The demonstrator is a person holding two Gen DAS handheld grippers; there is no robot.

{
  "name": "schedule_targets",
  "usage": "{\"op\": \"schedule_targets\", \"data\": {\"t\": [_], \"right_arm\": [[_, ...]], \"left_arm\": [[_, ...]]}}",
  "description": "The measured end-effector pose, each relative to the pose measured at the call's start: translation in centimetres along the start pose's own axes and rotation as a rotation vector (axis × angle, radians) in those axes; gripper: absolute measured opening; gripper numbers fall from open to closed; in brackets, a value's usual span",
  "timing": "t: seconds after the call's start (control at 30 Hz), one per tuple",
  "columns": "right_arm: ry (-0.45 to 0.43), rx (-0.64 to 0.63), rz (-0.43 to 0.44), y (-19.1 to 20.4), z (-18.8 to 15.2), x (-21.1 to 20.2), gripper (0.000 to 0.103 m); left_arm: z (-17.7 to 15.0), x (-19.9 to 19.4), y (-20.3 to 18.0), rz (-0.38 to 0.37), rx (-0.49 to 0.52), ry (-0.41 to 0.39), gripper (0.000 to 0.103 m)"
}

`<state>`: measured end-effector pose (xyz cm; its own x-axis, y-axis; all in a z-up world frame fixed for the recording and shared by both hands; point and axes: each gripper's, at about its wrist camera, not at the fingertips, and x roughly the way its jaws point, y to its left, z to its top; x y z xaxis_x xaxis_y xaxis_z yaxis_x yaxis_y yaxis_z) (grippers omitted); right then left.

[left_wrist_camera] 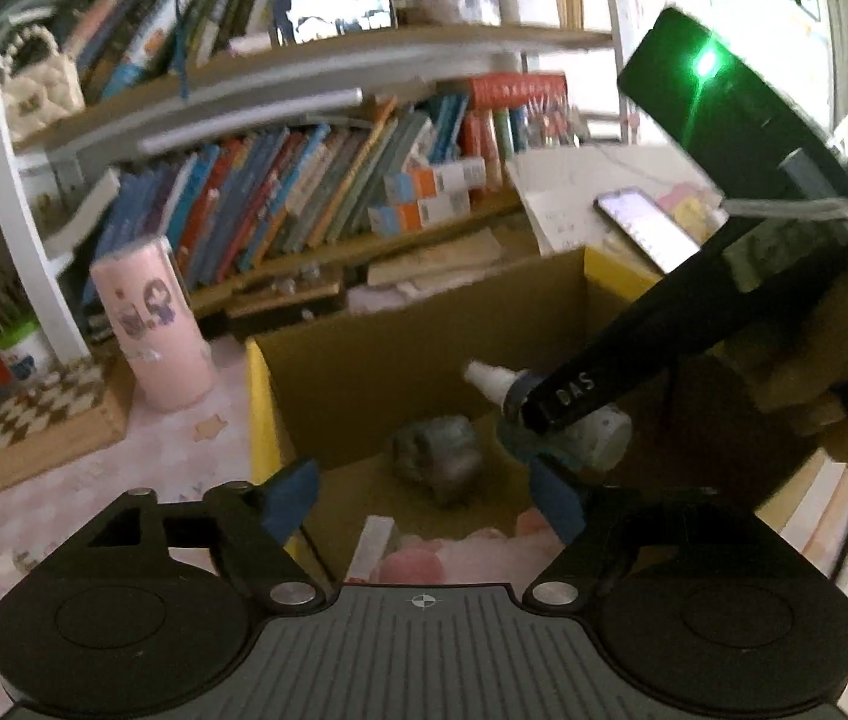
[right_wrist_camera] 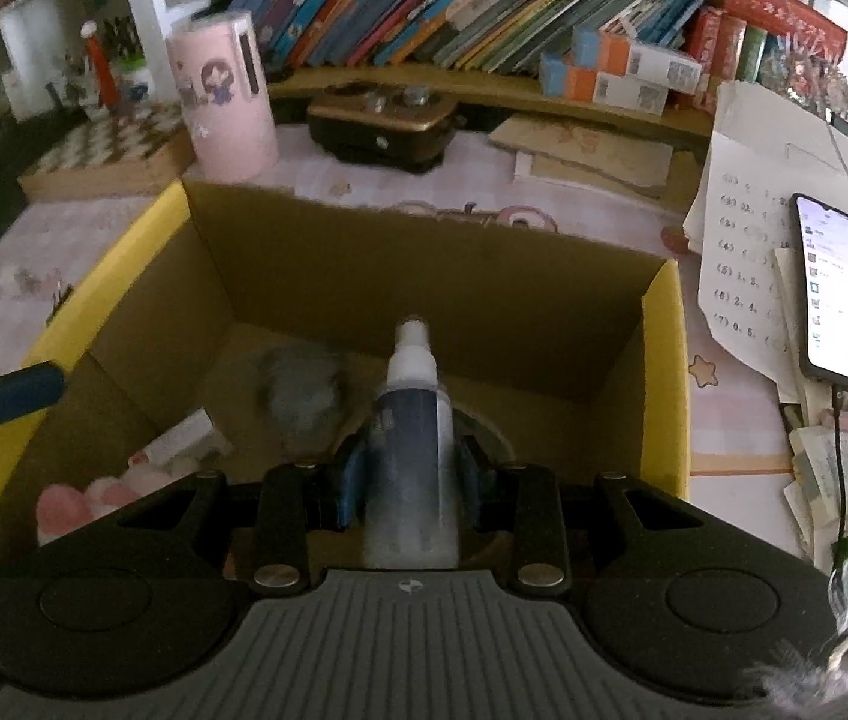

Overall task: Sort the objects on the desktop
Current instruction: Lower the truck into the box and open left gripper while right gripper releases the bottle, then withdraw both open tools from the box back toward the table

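An open cardboard box [right_wrist_camera: 124, 264] with yellow edges stands on the pink desk. My right gripper [right_wrist_camera: 409, 480] is shut on a dark blue spray bottle [right_wrist_camera: 412, 414] with a white nozzle, held over the inside of the box and pointing down into it. The left wrist view shows that same bottle [left_wrist_camera: 598, 435] in the right gripper's black fingers [left_wrist_camera: 568, 399]. My left gripper [left_wrist_camera: 424, 501] hangs open over the box's near edge with nothing between its blue pads. A grey fluffy object [right_wrist_camera: 298, 390] lies on the box floor, and a pink plush item [right_wrist_camera: 64, 507] sits in the near left corner.
A pink cylinder cup [right_wrist_camera: 223, 96] and a checkered board [right_wrist_camera: 112, 144] stand left of the box. Behind it sits a brown case [right_wrist_camera: 382, 126]. A lit phone [right_wrist_camera: 832, 294] on papers [right_wrist_camera: 742, 228] lies to the right. Bookshelves [right_wrist_camera: 484, 6] line the back.
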<state>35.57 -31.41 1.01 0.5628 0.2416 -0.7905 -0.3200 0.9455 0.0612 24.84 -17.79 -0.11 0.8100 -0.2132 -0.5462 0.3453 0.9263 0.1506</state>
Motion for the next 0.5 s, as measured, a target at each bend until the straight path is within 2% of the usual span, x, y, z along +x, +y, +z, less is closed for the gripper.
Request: {"op": "schedule_targets", "data": {"t": [0.07, 0.3, 0.5], "right_arm": [[-0.024, 0.021, 0.004, -0.2, 0.1, -0.6, 0.039], [-0.124, 0.044, -0.021, -0.2, -0.7, -4.0, 0.042], [-0.224, 0.061, -0.052, 0.5, -2.8, -8.0, 0.046]], "left_arm": [[0.1, -1.1, 0.0, 0.007, 0.004, -0.03, 0.085], [0.5, -4.1, 0.6, 0.025, -0.018, -0.096, 0.087], [0.2, -6.5, 1.5, 0.042, -0.06, -0.127, 0.089]]}}
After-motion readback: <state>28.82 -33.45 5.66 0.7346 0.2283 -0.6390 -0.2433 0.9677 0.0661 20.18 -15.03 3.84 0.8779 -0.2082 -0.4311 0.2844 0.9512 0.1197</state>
